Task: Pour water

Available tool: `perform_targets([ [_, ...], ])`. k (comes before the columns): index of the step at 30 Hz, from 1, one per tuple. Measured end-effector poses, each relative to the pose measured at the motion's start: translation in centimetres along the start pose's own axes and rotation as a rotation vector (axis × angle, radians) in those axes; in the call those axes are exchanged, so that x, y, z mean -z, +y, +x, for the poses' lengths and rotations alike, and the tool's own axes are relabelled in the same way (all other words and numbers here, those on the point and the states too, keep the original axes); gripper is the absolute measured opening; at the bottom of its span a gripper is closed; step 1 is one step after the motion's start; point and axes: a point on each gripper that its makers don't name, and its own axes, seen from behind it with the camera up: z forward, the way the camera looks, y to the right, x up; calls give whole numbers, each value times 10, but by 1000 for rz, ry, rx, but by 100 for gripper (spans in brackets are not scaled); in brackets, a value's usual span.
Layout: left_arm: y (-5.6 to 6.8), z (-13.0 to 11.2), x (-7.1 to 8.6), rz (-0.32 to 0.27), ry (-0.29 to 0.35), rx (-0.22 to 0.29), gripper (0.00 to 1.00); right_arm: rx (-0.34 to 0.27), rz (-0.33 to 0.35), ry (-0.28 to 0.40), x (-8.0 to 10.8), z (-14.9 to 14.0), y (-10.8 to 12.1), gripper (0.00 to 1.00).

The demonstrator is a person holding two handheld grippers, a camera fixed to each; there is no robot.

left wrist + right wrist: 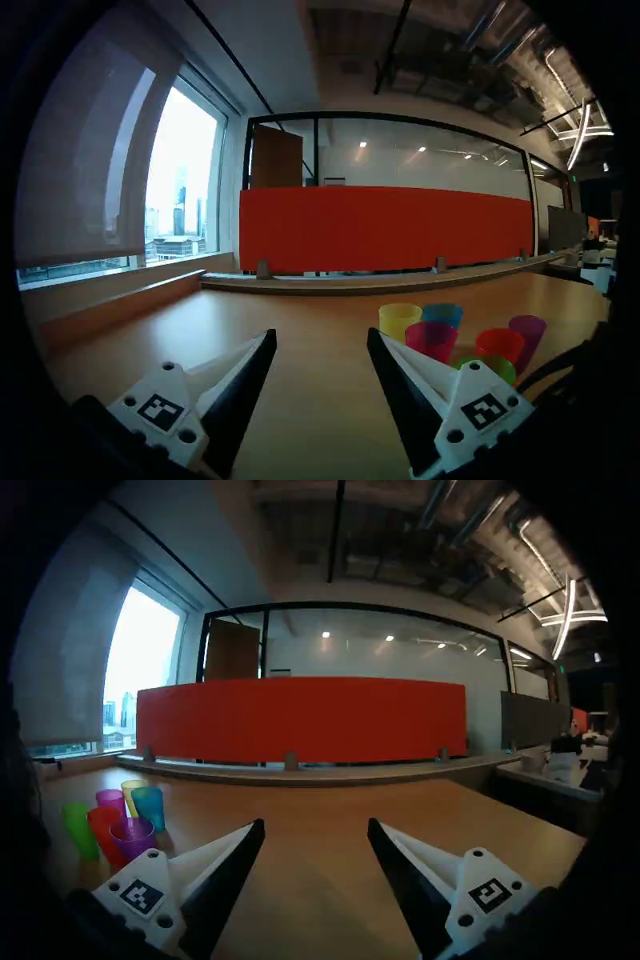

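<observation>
Over in the left gripper view, a bright window (180,192) stood at the far left with a pale blind (80,160) drawn partway over it. A long red partition (384,228) ran along the far side of the wooden table (264,312). The left claw (320,334) hung low over the table, its two fingers spread wide with nothing between them but bare wood. Just to its right, six coloured cups (430,338) stood upright, huddled close together on the table. A yellow cup (398,318) and a blue cup (442,314) stood at the back, with a pink cup (432,340) in front of them. Then came an orange cup (499,344), a green cup (490,366) partly hidden behind the claw's right finger, and a purple cup (528,328) farthest right. Whether any of them held water, I could not tell.

In the right gripper view the same cluster sat at the far left of the table (336,800), the green cup (78,826) outermost and the purple cup (134,832) nearest, just beside the claw's left finger. The right claw (314,824) was likewise spread wide and empty above the wood, pointing towards the red partition (300,720).
</observation>
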Motion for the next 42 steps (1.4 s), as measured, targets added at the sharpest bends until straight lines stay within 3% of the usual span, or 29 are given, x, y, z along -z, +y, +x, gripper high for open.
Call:
perform_targets([
  [17, -3, 6, 0, 4, -23, 2, 83, -14, -9, -11, -3, 4, 7, 100],
  [26, -8, 44, -6, -16, -42, 50, 83, 9, 8, -33, -8, 43, 10, 100],
  [33, -8, 94, -11, -55, -31, 35, 83, 40, 33, -43, -11, 91, 4, 100],
  [42, -2, 145, -16, -106, -37, 41, 83, 13, 87, -53, -16, 148, -14, 100],
])
